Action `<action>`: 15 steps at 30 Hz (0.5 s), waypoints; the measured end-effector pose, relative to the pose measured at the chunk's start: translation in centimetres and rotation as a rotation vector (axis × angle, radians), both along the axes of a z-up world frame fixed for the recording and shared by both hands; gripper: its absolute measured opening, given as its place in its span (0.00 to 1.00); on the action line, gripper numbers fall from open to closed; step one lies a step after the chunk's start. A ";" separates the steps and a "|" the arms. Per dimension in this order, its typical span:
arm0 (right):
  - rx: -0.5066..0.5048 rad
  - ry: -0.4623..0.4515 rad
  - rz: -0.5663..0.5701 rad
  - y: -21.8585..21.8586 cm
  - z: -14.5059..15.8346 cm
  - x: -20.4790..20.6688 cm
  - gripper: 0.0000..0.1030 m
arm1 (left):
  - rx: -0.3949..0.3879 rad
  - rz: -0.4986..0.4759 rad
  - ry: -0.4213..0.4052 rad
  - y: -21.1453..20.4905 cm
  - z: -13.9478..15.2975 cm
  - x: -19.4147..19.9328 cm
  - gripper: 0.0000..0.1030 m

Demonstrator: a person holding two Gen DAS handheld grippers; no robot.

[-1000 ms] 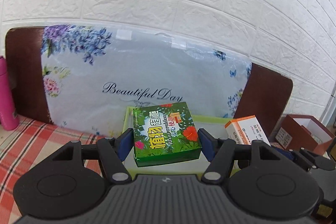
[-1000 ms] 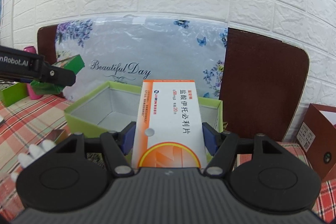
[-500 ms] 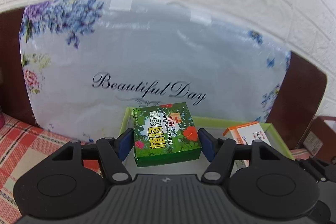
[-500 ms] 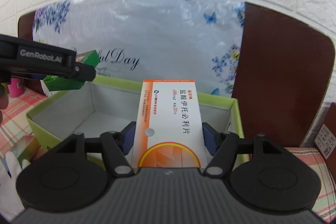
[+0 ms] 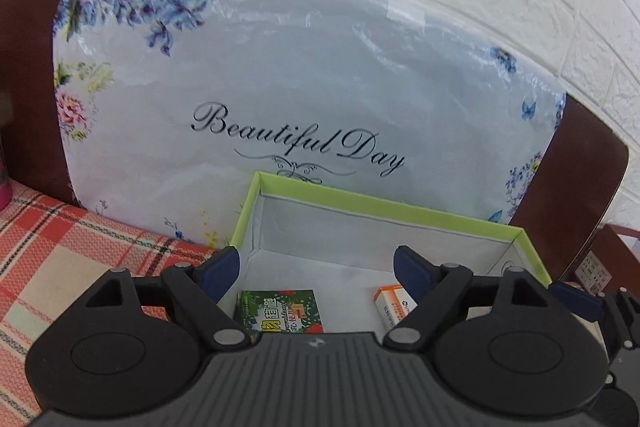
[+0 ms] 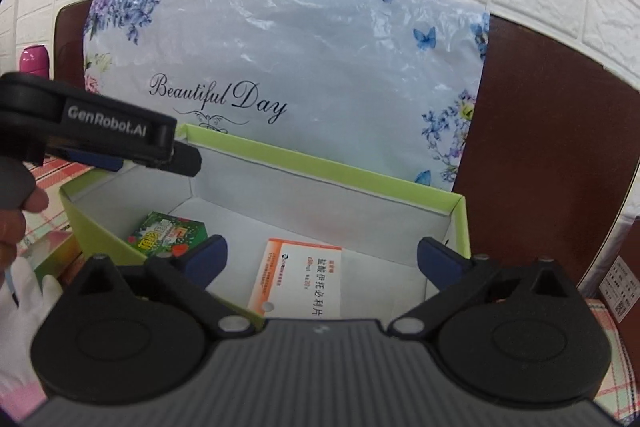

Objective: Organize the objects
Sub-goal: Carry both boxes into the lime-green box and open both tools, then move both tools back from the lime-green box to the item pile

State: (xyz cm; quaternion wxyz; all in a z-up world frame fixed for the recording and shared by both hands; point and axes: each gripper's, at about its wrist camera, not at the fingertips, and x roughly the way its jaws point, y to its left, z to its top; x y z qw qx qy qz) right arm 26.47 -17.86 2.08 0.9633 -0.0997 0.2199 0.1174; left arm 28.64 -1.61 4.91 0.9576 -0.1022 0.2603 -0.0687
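A lime-green open box (image 5: 384, 201) with a white inside stands against a floral "Beautiful Day" cushion; it also shows in the right wrist view (image 6: 328, 167). A green leafy carton (image 5: 280, 311) lies on its floor at the left, also seen in the right wrist view (image 6: 172, 237). A white-and-orange medicine carton (image 6: 300, 281) lies flat on the floor at the right, its corner visible in the left wrist view (image 5: 394, 305). My left gripper (image 5: 316, 267) is open and empty above the green carton. My right gripper (image 6: 322, 259) is open and empty above the medicine carton.
The box sits on a red plaid cloth (image 5: 60, 247). A brown chair back (image 6: 560, 147) and a white brick wall stand behind. A brown box (image 6: 616, 279) is at the right. A pink bottle (image 6: 34, 59) stands far left. A small colourful carton (image 6: 56, 259) lies left of the box.
Both grippers have opened and let go of their cartons. The green carton and the medicine carton now lie on the floor of the lime-green box.
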 end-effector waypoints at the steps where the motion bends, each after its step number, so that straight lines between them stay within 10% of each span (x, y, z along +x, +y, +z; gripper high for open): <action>1: -0.006 -0.006 0.003 0.0 0.2 -0.3 1.00 | -0.001 0.005 -0.008 0.1 0.4 -0.4 0.85; 15: -0.010 -0.070 0.090 -0.8 4.9 -9.2 1.00 | -0.001 -0.009 -0.025 0.8 4.1 -9.7 0.86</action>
